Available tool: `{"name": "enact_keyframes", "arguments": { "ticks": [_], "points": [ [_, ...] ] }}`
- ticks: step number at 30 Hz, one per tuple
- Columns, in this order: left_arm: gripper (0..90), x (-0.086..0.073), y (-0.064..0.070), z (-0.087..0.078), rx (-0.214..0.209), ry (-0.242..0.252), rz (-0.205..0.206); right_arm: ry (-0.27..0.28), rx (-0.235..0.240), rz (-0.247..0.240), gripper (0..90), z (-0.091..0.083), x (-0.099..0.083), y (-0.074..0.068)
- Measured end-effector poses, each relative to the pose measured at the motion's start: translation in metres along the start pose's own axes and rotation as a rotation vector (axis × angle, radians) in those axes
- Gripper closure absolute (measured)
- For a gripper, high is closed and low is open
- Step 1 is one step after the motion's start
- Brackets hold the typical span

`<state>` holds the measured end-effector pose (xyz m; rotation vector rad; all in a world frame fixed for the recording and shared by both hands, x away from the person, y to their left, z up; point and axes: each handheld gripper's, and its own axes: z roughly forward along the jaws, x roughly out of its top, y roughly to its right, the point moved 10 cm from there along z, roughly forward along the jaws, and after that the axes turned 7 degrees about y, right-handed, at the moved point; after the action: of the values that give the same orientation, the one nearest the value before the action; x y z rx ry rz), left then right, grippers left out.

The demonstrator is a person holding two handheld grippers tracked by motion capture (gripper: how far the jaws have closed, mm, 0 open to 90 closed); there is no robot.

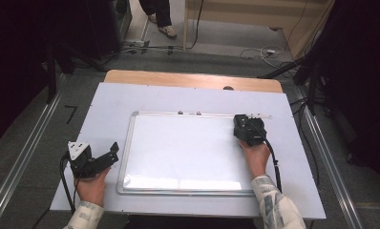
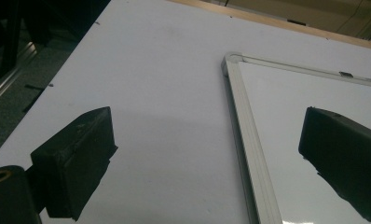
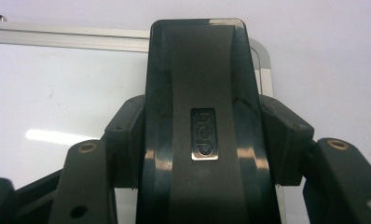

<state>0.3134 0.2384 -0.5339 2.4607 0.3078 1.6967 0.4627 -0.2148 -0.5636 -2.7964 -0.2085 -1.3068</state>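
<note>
Right gripper view shows your right claw (image 3: 202,140) pinching a black whiteboard eraser (image 3: 200,84) from both sides, its long axis running straight ahead between the jaws, its far end at the whiteboard's (image 1: 178,148) top right corner, just inside the frame. From there the bare board stretches away toward your left, so a wipe would likely travel that way. Your left claw (image 1: 100,160) hangs spread and empty over the white tabletop (image 1: 107,100), just off the board's left edge.

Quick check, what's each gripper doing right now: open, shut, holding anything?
Left gripper: open, holding nothing, beside the whiteboard.
Right gripper: shut on the black eraser at the whiteboard's top right corner.
</note>
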Motion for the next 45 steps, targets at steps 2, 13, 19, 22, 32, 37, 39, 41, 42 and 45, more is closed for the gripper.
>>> {"name": "enact_keyframes", "arguments": {
  "ticks": [2,13,19,22,32,37,39,41,42,45],
  "points": [
    [4.0,0.0,0.0,0.0,0.0,-0.001,0.003,-0.004,-0.009,0.006,38.4,0.0,0.0,-0.001],
    [4.0,0.001,0.0,-0.001,-0.003,0.005,0.002,0.093,0.066,-0.007,20.9,-0.015,0.01,-0.008],
    [4.0,0.001,0.0,-0.001,-0.002,0.005,0.004,0.138,0.14,-0.006,18.0,-0.029,0.015,-0.007],
    [4.0,0.001,0.0,-0.001,-0.001,0.005,0.006,0.145,0.194,-0.014,17.2,-0.035,0.016,-0.01],
    [3.9,0.0,0.0,-0.001,-0.004,0.003,0.005,0.144,0.244,-0.056,15.2,-0.046,0.014,-0.015],
    [3.9,0.001,-0.001,-0.001,-0.004,0.003,0.0,0.148,0.251,-0.058,14.8,-0.05,0.012,-0.014],
    [3.9,0.0,-0.001,-0.001,-0.003,-0.002,0.0,0.152,0.246,-0.06,14.8,-0.052,0.013,-0.013],
    [3.9,0.0,-0.001,-0.001,-0.004,-0.003,0.001,0.157,0.253,-0.061,14.8,-0.054,0.012,-0.012],
    [3.9,0.0,-0.001,-0.001,-0.004,-0.004,0.0,0.156,0.248,-0.064,14.8,-0.055,0.012,-0.012],
    [3.9,-0.001,-0.002,-0.001,-0.003,-0.007,-0.002,0.159,0.252,-0.069,14.8,-0.058,0.011,-0.011]
  ]
}}
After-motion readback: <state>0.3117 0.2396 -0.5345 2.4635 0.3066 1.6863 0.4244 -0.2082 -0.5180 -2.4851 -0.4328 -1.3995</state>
